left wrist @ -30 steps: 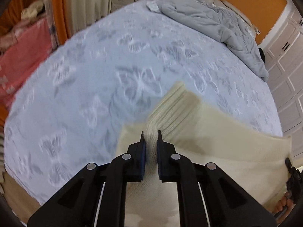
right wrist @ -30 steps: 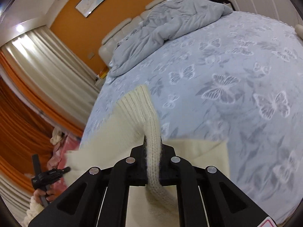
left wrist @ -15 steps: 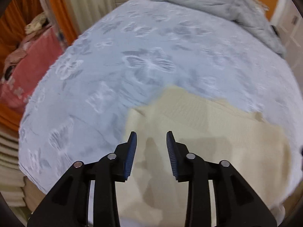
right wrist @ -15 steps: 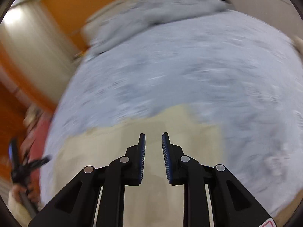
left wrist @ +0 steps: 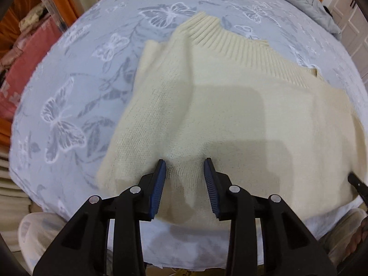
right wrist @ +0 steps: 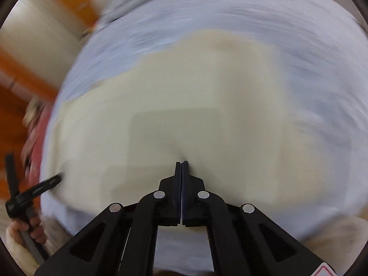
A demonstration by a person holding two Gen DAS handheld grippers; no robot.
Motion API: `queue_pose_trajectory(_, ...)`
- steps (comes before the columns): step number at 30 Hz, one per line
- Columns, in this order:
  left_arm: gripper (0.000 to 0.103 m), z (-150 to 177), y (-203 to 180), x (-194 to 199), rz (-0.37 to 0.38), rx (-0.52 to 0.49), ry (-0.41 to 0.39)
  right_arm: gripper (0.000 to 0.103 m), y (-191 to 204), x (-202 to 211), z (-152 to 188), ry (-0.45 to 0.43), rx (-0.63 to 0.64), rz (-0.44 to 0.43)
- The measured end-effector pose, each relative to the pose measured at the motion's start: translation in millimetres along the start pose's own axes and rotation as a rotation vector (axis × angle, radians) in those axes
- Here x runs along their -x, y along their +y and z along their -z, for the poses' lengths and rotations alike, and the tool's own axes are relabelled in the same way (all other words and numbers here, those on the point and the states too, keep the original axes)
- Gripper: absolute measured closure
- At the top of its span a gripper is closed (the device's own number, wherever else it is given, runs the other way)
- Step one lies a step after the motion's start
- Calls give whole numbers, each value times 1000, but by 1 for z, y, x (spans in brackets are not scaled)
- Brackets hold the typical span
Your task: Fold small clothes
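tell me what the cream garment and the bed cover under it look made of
The cream garment looks like a soft knit, perhaps wool or acrylic: stitch rows show and its ribbed band has raised ridges. The bed cover looks like a matte woven or quilted fabric, pale blue with a white butterfly pattern; the fibre is unclear.

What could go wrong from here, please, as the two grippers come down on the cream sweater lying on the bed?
1. The left gripper, whose jaws have just been opening, straddles a raised ridge of the cream sweater; closing there could pinch one layer only and drag the fold askew.
2. The right gripper looks shut with its tips at the knit; the view is blurred, so it may hold nothing.
3. The ribbed hem lies skewed, so the next fold may come out uneven.
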State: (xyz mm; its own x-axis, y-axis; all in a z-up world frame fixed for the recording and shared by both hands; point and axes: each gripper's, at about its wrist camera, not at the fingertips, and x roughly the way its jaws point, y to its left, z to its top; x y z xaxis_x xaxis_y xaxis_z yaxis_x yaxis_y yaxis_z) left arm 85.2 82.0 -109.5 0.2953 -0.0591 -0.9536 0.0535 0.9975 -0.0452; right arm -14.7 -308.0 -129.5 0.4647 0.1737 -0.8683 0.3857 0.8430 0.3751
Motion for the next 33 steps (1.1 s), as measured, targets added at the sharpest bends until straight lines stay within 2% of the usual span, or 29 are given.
queue_pose_trajectory(1,69,0,1,-1,2,7,-2,103,-29,11,-1,-4,-110,12)
queue_pose_trajectory(2,69,-2,0,-1,-2,14,-4,103,-42,20,2,-14,-159,-15)
queue_pose_trajectory(3,69,-1,0,0,-2,23,-5,103,-46,29,0,-37,-169,11)
queue_pose_trajectory(4,69,0,0,4,6,41,-8,99,-44,39,-2,-70,-144,62)
queue_pose_trajectory(5,69,0,3,11,34,77,-18,94,-40,47,-1,-99,-127,78)
queue_pose_trajectory(6,65,3,9,18,53,104,-31,85,-36,53,2,-110,-119,69)
queue_pose_trajectory(7,55,4,15,24,64,129,-47,69,-33,55,-1,-112,-107,61)
queue_pose_trajectory(8,54,4,21,30,55,148,-70,61,-33,56,-3,-116,-97,64)
queue_pose_trajectory(9,54,4,25,30,37,148,-71,45,-31,54,-5,-121,-84,84)
queue_pose_trajectory(10,54,5,29,28,15,149,-62,43,-28,49,-9,-123,-72,110)
queue_pose_trajectory(11,55,6,36,21,6,160,-39,43,-25,40,-12,-117,-67,134)
queue_pose_trajectory(12,56,7,40,16,8,171,-22,48,-26,30,-11,-97,-76,140)
queue_pose_trajectory(13,61,9,43,10,-5,173,-2,85,-29,19,-10,-56,-100,122)
queue_pose_trajectory(14,66,10,44,8,-18,167,3,92,-24,11,-16,-38,-111,113)
queue_pose_trajectory(15,68,12,43,11,-26,164,-6,92,-21,17,-16,-52,-119,67)
queue_pose_trajectory(16,74,13,42,14,-36,162,-7,93,-15,35,-18,-108,-120,30)
queue_pose_trajectory(19,77,16,46,13,-44,171,20,94,-15,63,-16,-177,-123,10)
queue_pose_trajectory(20,77,16,49,10,-42,178,27,94,-22,57,-14,-149,-125,40)
queue_pose_trajectory(22,76,17,45,6,-60,166,33,95,-41,24,-8,-26,-147,114)
queue_pose_trajectory(23,76,17,42,6,-72,159,32,96,-53,9,-4,17,-179,105)
queue_pose_trajectory(26,76,18,40,12,-77,153,29,90,-49,26,-8,-24,-234,90)
queue_pose_trajectory(28,76,20,45,24,-55,174,23,83,-34,47,-11,-94,-187,150)
queue_pose_trajectory(30,77,17,47,41,-41,183,-14,82,-16,70,-12,-189,-131,164)
queue_pose_trajectory(31,77,14,45,49,-42,173,-41,82,-7,78,-14,-217,-104,154)
queue_pose_trajectory(33,77,1,34,60,-37,139,-83,83,18,79,-27,-205,-44,71)
